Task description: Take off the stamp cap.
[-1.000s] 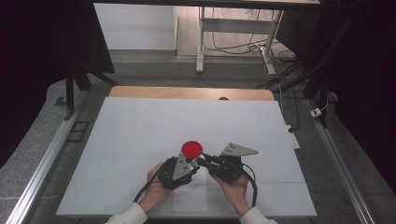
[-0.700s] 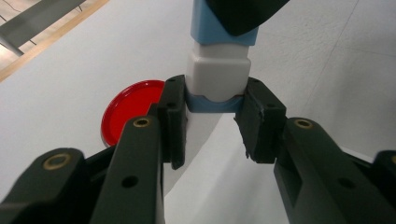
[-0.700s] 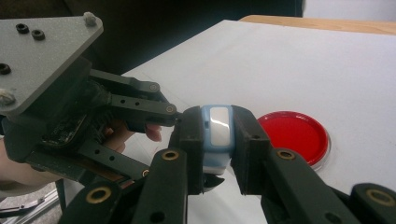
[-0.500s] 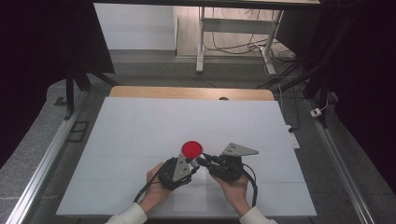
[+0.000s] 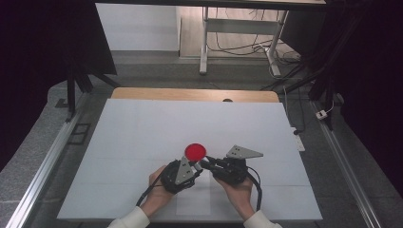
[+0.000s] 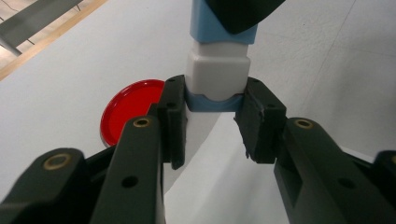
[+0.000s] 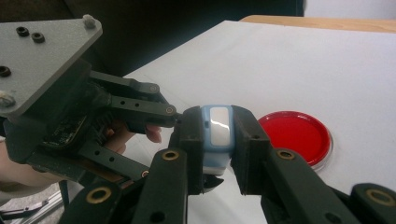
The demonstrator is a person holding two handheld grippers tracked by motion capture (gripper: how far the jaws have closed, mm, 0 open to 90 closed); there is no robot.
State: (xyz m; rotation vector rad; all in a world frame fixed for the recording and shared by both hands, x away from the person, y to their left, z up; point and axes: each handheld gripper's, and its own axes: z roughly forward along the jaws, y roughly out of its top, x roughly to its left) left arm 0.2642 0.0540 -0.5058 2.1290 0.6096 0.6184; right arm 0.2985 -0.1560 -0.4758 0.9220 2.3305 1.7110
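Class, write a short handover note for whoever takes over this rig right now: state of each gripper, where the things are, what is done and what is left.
Left gripper: shut on the lower blue end of the blue-and-white block.
Right gripper: shut on the same block's other end.
The block is held off the white table between the two grippers, near the person's edge.
The red dish lies flat on the table just beyond the grippers, untouched.
Done: both ends gripped.
Left: probably pulling or twisting the block's parts apart; whether they have started to separate cannot be told.

no legible text, no labels, brands, nos. or signs on anything in view
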